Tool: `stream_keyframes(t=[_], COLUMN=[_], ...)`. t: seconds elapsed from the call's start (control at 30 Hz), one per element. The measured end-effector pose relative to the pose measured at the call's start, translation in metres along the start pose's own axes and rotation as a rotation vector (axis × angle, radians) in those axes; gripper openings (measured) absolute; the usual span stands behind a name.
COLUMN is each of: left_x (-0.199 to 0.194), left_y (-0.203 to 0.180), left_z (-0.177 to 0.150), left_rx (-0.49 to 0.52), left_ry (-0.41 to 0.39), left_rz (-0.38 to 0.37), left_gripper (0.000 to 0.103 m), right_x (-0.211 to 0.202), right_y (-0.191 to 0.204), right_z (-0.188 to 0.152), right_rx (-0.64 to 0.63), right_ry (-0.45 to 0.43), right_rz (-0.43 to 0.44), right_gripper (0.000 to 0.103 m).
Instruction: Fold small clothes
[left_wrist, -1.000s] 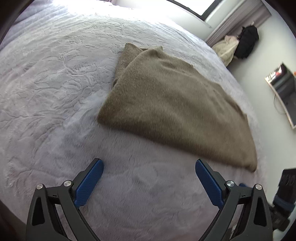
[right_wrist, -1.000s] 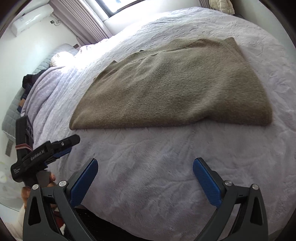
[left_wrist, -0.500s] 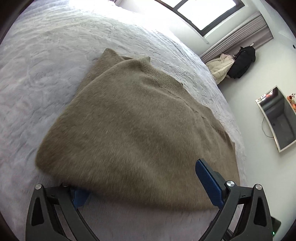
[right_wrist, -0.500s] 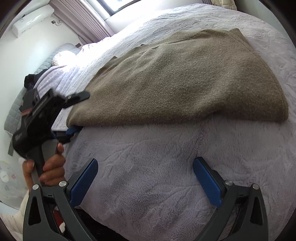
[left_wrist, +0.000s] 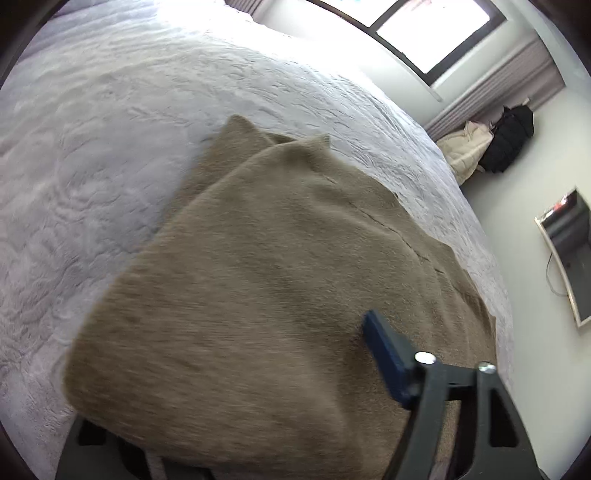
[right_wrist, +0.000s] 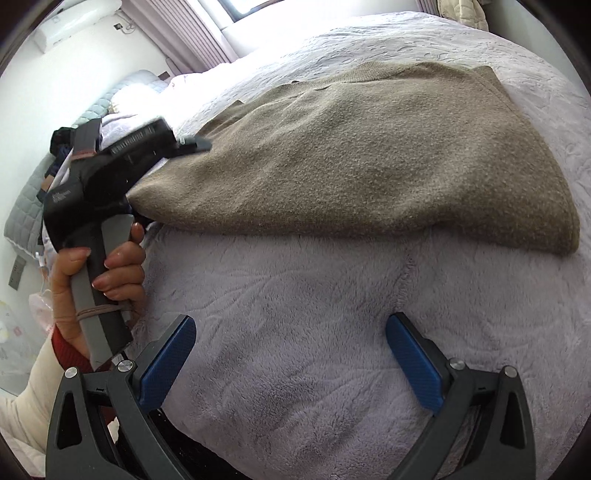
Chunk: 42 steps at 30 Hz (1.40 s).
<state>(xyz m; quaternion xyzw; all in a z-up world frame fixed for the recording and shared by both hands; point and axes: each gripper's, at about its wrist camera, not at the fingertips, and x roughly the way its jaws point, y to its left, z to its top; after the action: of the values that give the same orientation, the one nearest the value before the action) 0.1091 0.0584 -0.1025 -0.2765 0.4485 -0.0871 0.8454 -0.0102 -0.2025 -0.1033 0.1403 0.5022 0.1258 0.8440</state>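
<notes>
Fingers straddle the sweater corner; right gripper wide, empty.

- The olive sweater lies folded across the bed.
- The left gripper bites its left corner.
- The right gripper hovers spread wide near the bed's front edge.

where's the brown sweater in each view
Left wrist: sweater fills the centre and bottom, draped over the left gripper's lower finger.
Right wrist: sweater lies across the upper middle, its left corner at the left gripper; the right gripper is apart from it.
Shared landmark: the lilac bedspread.
</notes>
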Motion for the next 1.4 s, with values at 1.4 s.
stream_keyframes(t=[1.4], left_x=[-0.017], left_y=[-0.089], left_z=[-0.050], left_rx=[0.686], left_ry=[-0.318], left_rz=[0.361], left_gripper=[0.021], right_x=[0.199], right_y=[0.227], right_z=[0.240], right_rx=[-0.648], right_ry=[0.754], right_rz=[-0.142], right_gripper=[0.095])
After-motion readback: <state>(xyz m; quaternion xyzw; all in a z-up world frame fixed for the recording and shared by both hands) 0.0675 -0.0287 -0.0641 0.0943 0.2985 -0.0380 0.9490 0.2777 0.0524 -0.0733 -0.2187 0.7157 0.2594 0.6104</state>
